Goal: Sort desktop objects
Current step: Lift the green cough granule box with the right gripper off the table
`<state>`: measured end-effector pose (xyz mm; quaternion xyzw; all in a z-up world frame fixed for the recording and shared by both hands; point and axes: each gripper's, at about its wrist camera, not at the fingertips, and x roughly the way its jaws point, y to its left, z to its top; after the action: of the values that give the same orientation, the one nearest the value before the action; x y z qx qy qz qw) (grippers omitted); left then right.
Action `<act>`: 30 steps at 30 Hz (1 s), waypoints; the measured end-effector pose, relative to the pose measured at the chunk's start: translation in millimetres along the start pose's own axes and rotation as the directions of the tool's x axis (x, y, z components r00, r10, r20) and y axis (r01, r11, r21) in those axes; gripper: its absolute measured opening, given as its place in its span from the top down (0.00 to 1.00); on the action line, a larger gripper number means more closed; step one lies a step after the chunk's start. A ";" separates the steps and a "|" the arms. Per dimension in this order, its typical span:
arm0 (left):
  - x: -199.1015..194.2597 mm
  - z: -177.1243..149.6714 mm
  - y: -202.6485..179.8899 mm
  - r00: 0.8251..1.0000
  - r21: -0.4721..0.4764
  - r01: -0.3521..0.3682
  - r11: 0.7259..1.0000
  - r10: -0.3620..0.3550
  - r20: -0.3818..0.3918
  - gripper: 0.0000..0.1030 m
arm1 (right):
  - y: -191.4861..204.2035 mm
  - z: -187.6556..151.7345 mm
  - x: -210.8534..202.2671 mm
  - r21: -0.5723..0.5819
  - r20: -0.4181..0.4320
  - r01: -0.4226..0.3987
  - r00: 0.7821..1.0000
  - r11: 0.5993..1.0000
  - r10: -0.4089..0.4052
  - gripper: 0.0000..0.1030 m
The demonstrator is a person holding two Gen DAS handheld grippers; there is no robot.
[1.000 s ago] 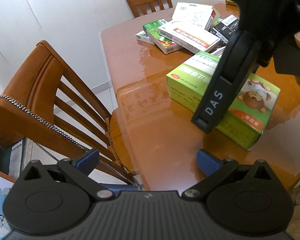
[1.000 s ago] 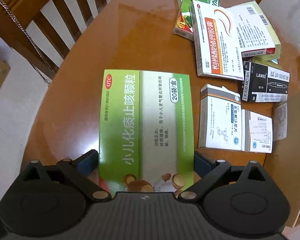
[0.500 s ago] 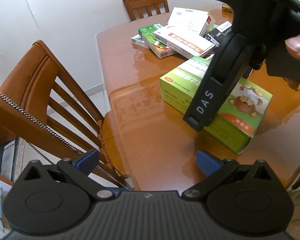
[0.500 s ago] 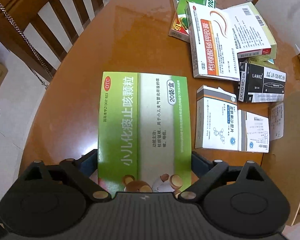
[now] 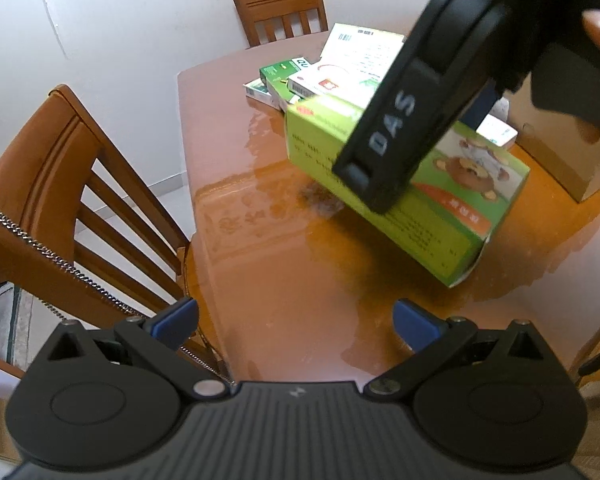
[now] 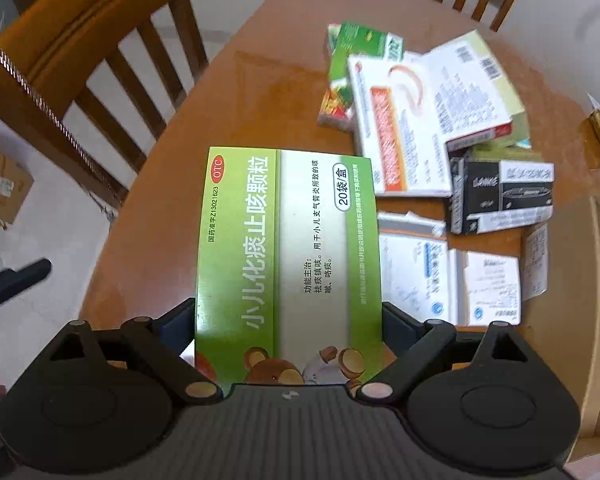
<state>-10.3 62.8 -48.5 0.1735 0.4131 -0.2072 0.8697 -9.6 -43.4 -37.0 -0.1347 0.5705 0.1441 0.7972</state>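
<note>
A large green medicine box with bear pictures (image 6: 288, 248) is clamped between the blue pads of my right gripper (image 6: 288, 320) and held tilted above the brown table (image 6: 260, 96). In the left wrist view the same box (image 5: 452, 200) hangs off the table surface under the black right gripper body (image 5: 416, 108). My left gripper (image 5: 296, 320) is open and empty, low over the table's near edge, apart from the box.
Several medicine boxes (image 6: 412, 120) lie in a heap at the table's far side, with a black box (image 6: 504, 196) and white boxes (image 6: 448, 280) nearer. A cardboard box (image 6: 596, 300) stands at the right. Wooden chairs stand at the left (image 5: 60, 184) and far end (image 5: 280, 12).
My right gripper has lifted the green box off the table and tilted it. The left gripper has stayed open and shifted slightly.
</note>
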 end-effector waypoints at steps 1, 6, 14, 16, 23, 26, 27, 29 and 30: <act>0.4 2.0 -0.7 1.000 -0.004 0.003 1.000 -0.003 -0.001 0.00 | -3.7 2.3 -2.8 0.003 0.009 -0.002 1.000 1.000 0.002 0.07; 2.8 14.3 -10.4 1.000 0.006 0.006 1.000 -0.006 -0.002 0.00 | -25.2 5.4 -22.8 0.036 0.062 -0.022 0.998 0.999 0.019 0.07; 8.3 36.2 -37.4 1.000 0.042 0.011 0.999 -0.011 0.002 0.00 | -72.3 -4.0 -49.7 0.094 0.119 -0.054 0.992 0.994 0.042 0.07; 8.3 41.3 -45.2 1.000 0.050 0.012 0.999 -0.012 0.005 0.00 | -84.6 -8.1 -57.4 0.104 0.131 -0.061 0.990 0.993 0.047 0.07; 5.7 61.2 -74.0 1.000 0.061 0.020 0.998 -0.021 0.017 0.00 | -127.5 -22.8 -86.7 0.128 0.177 -0.092 0.982 0.987 0.069 0.07; 4.8 69.5 -86.6 1.000 0.068 0.016 0.998 -0.018 0.018 0.00 | -146.7 -29.9 -94.9 0.141 0.191 -0.100 0.979 0.985 0.072 0.08; 3.9 71.4 -91.0 1.000 0.068 0.017 0.998 -0.018 0.018 0.00 | -152.7 -32.3 -96.4 0.145 0.193 -0.104 0.978 0.984 0.075 0.08; 4.9 74.9 -97.6 1.000 0.066 0.021 0.998 -0.022 0.013 0.00 | -163.6 -36.9 -97.4 0.151 0.196 -0.115 0.977 0.982 0.084 0.08; 7.1 76.3 -100.2 1.000 0.066 0.022 0.998 -0.022 0.007 0.00 | -168.6 -38.9 -96.0 0.154 0.194 -0.122 0.977 0.980 0.091 0.09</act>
<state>-7.3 -60.4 -21.5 0.1967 0.4047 -0.2309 0.8627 -8.3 -221.0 50.4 -0.0231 0.5101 0.1511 0.8464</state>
